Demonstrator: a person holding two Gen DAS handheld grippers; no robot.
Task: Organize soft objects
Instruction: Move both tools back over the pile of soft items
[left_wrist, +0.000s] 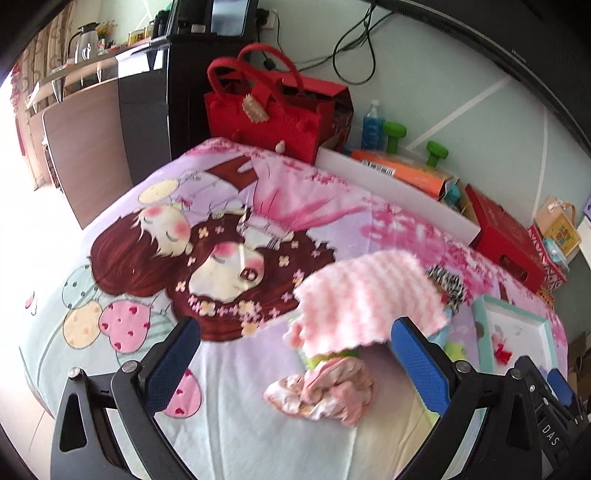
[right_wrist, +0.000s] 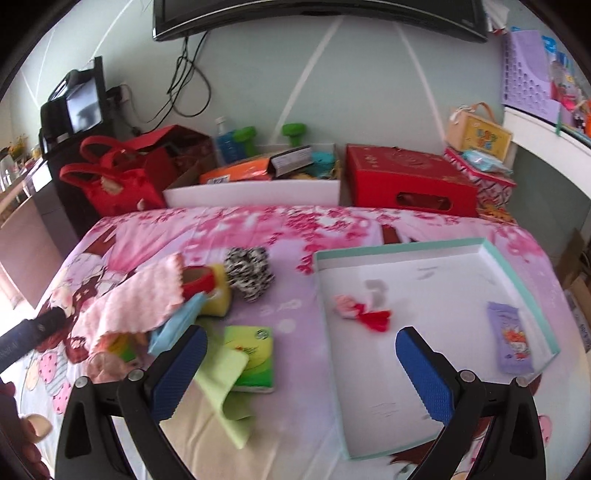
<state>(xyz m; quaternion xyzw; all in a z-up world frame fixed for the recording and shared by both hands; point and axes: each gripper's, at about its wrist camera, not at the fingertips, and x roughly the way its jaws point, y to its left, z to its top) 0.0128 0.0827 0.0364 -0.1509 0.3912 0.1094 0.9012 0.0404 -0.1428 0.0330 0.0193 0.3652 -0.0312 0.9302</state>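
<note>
Pink fluffy cloth (left_wrist: 369, 299): draped over the pile on the bed (left_wrist: 236, 413), ahead of left gripper (left_wrist: 295, 365), nearer; both grippers, right gripper (right_wrist: 301, 369) included, spread apart, empty.

Cartoon-print bedspread (right_wrist: 288, 236) under a white tray (right_wrist: 406, 406), green tissue pack (right_wrist: 255, 354), zebra scrunchie (right_wrist: 249, 273), pink cloth (right_wrist: 147, 299)

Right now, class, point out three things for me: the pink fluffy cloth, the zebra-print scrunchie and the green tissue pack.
pink fluffy cloth (left_wrist: 369, 295): left wrist view, middle of its striped surface.
zebra-print scrunchie (right_wrist: 249, 273): right wrist view, centre of the bunched fabric.
green tissue pack (right_wrist: 255, 352): right wrist view, its printed top face.
</note>
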